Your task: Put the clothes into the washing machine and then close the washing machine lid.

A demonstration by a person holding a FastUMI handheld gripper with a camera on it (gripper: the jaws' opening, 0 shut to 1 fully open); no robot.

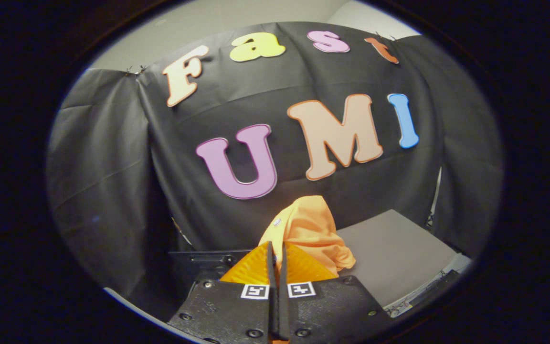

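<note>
In the gripper view, the gripper [276, 253] sits at the bottom centre of the frame, its two fingers brought nearly together so that only a thin dark slit runs between them. Each finger carries a small square black-and-white marker near its base, side by side just below the middle of the frame's lower part. The jaws are clenched on a fold of orange clothing [309, 231]: the cloth rises out from between the fingertips and bunches up just above and to the right of them, in the lower centre of the frame. The garment is crumpled into a rounded hump with a drooping fold to its right, and a small pale dot, perhaps a button or tag, shows on its left side.

Behind the garment, across the middle and upper frame, hangs the black cloth wall [112, 167] of the booth, creased and pinned at its top corners. Above it, in the upper part of the frame, is a pale plain wall [151, 33].

To the lower right, beyond the fingers, lies a flat grey surface [394, 253], tilted in the view, with a lighter edge and some thin cables at its lower right corner. To the lower left of the fingers a dark panel [203, 263] with screws shows just behind the gripper body.
</note>
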